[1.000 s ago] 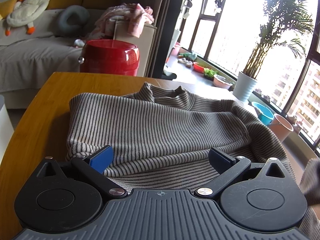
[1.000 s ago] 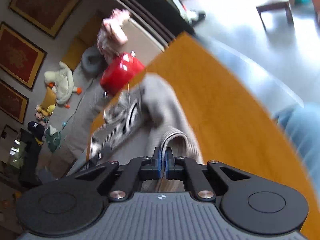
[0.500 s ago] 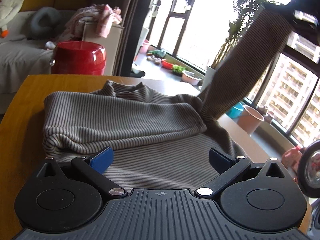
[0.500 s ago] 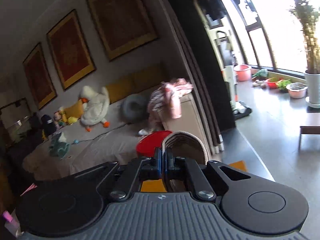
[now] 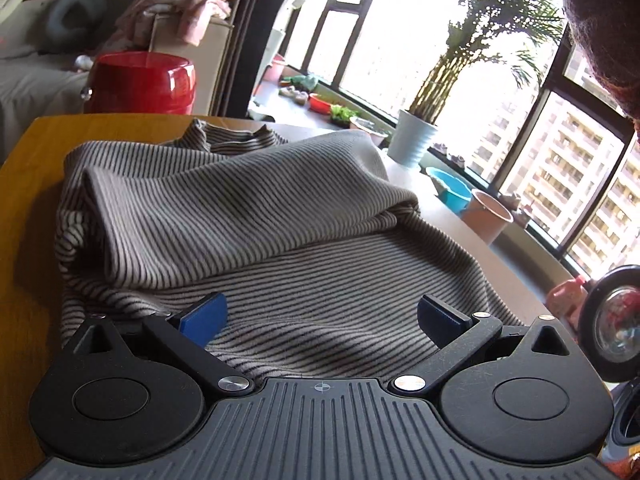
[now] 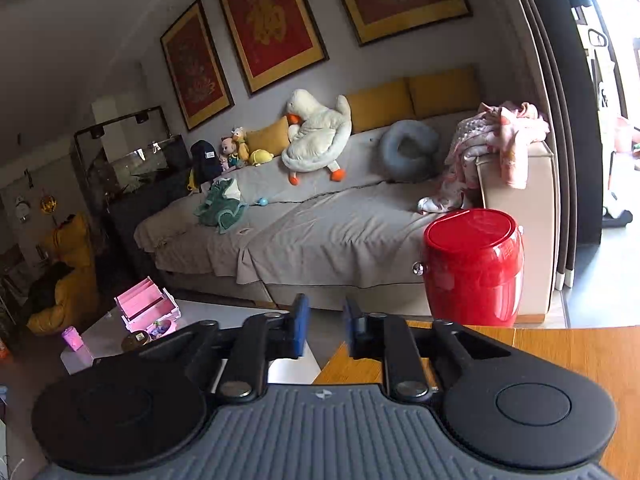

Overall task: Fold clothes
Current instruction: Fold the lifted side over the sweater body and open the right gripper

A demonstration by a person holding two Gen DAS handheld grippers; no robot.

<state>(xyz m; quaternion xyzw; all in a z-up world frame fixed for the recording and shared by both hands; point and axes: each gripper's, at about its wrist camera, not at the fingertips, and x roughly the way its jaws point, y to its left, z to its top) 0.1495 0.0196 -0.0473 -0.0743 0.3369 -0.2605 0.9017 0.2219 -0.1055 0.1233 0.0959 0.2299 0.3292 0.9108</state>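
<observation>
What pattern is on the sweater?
Thin dark stripes on beige sweater, clearest in the left wrist view.

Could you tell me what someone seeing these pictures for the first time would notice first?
The striped sweater fills the left wrist view, spread on the wooden table with one sleeve folded across its body, right ahead of the left gripper and its wide-open jaws. In the right wrist view, the glossy red bin stands out beside the sofa, beyond the empty right gripper.

The sweater (image 5: 256, 216) is beige with thin dark stripes, the table (image 5: 28, 184) orange-brown, the bin (image 6: 474, 268) shiny red, pads (image 5: 204, 316) blue.
</observation>
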